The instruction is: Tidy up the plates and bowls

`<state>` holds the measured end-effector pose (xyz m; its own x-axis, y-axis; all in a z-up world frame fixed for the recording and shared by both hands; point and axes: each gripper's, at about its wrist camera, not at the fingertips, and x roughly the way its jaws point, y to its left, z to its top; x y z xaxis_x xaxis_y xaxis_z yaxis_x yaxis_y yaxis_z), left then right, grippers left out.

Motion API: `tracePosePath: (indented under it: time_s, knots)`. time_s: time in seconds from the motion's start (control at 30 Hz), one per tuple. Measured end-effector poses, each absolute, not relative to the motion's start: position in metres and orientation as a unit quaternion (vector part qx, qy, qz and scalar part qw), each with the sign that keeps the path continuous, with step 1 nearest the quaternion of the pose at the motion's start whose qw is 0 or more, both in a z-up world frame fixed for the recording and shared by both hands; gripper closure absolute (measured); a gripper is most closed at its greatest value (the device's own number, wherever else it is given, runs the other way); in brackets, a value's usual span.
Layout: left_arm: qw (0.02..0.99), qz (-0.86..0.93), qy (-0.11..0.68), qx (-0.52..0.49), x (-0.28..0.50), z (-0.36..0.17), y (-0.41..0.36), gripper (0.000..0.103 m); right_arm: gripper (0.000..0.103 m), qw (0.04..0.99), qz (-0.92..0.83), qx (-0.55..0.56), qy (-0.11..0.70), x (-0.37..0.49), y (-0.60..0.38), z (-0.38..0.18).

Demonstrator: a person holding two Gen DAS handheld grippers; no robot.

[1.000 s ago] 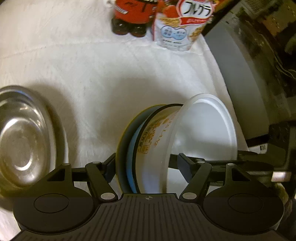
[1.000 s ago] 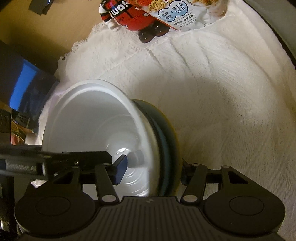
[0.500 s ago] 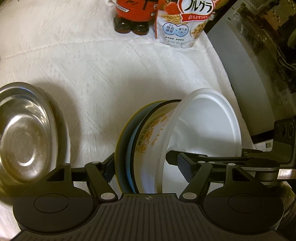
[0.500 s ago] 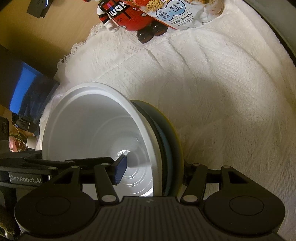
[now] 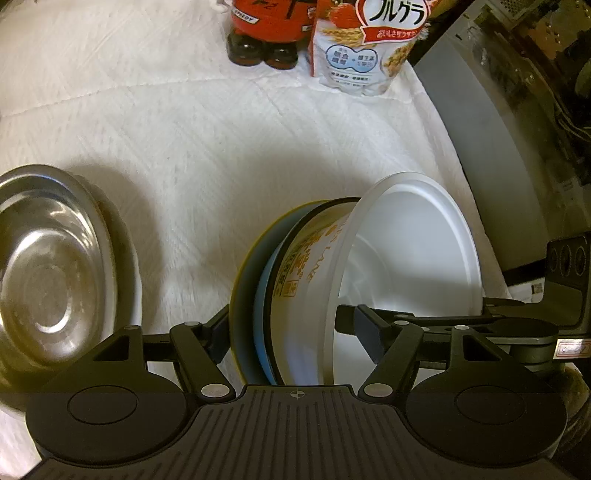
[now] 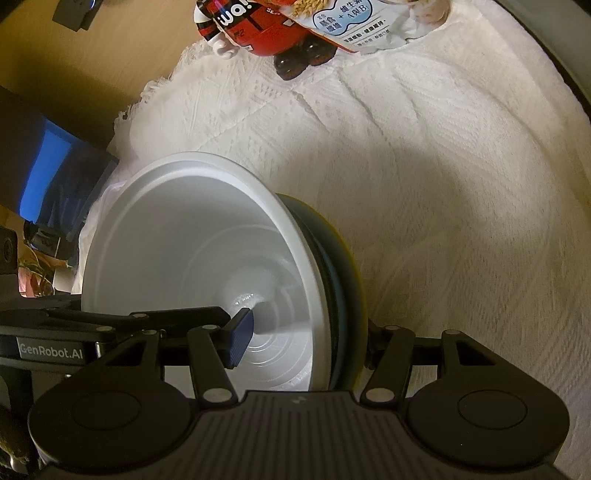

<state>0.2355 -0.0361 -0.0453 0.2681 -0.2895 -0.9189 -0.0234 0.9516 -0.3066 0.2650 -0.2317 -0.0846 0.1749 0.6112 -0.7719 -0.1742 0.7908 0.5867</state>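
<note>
A white plastic bowl (image 5: 406,258) with yellow print sits nested on a blue plate (image 5: 264,295) with a yellow rim. The stack is held on edge above the white cloth. My left gripper (image 5: 284,325) is shut on the stack, one finger inside the bowl and one behind the plate. My right gripper (image 6: 306,332) grips the same stack, with its left finger (image 6: 240,336) inside the bowl (image 6: 192,258) and its right finger behind the plate (image 6: 347,280). A steel bowl (image 5: 44,266) lies at the left on a white plate (image 5: 129,288).
A white cloth (image 5: 184,129) covers the table. A red toy figure (image 5: 266,29) and a cereal bag (image 5: 362,48) stand at the far edge. A grey appliance (image 5: 491,140) is at the right. Bare wood (image 6: 92,74) and a dark box (image 6: 48,166) lie past the cloth's left edge.
Both grippers have drawn back slightly with the stack; the toy and cereal bag sit a little lower in view. The grips are unchanged.
</note>
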Motion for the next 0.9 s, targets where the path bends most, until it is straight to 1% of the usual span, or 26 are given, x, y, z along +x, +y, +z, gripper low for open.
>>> tracePosePath:
  time_s: [0.43, 0.9]
  knots:
    - [0.783, -0.084, 0.602, -0.131, 0.237, -0.046, -0.034, 0.032, 0.045, 0.747, 0.256, 0.184, 0.586, 0.265, -0.23, -0.082]
    - [0.787, -0.085, 0.591, -0.155, 0.243, -0.049, -0.024, 0.033, 0.045, 0.753, 0.237, 0.172, 0.589, 0.277, -0.221, -0.076]
